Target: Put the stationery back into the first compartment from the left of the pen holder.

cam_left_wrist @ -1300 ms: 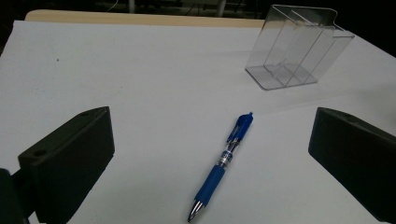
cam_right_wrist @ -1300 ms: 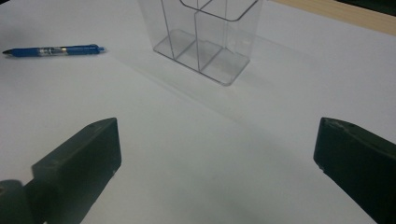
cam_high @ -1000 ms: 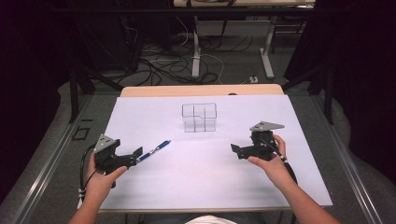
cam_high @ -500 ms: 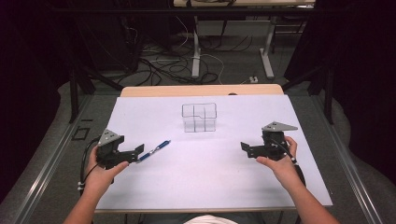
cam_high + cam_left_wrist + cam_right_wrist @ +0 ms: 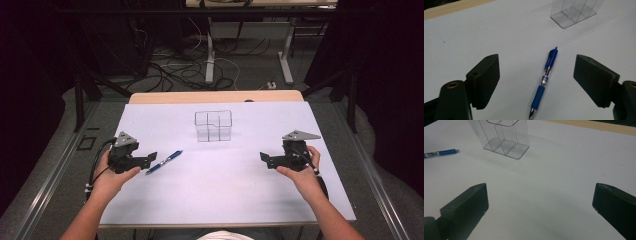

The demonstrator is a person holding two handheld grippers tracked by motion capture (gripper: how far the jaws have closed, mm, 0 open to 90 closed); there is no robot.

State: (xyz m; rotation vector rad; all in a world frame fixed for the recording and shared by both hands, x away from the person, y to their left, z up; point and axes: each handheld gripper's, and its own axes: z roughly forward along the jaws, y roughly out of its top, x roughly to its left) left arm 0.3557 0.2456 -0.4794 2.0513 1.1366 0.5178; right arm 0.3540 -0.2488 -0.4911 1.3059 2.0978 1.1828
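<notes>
1. We hold the left tongs [image 5: 151, 159] low near the left edge of the desk [image 5: 210, 200], pointed at the blue pen [image 5: 164, 162].
2. In the left gripper view the pen [image 5: 545, 81] lies flat on the white desk top, in line with the gap between the two black jaws, tip toward us, clip end toward the clear holder [image 5: 574, 12].
3. Those jaws have just been closing in, yet they stand apart with bare desk on either side of the pen; nothing presses on it, so the left tongs are open and empty.
4. We keep the right tongs [image 5: 264, 159] near the right edge of the desk, well apart from the pen. In the right gripper view the jaws are spread wide with nothing between them: open.
5. The clear holder [image 5: 213, 126] stands upright toward the far edge of the desk, about mid-width. Its compartments look empty from here.
6. Our read on progress: early days. The pen is not yet picked up, and the grasp is only being lined up.
7. Left to do, as we judge it: close on the pen, lift it, carry it across, and drop it into a compartment of the holder.
</notes>
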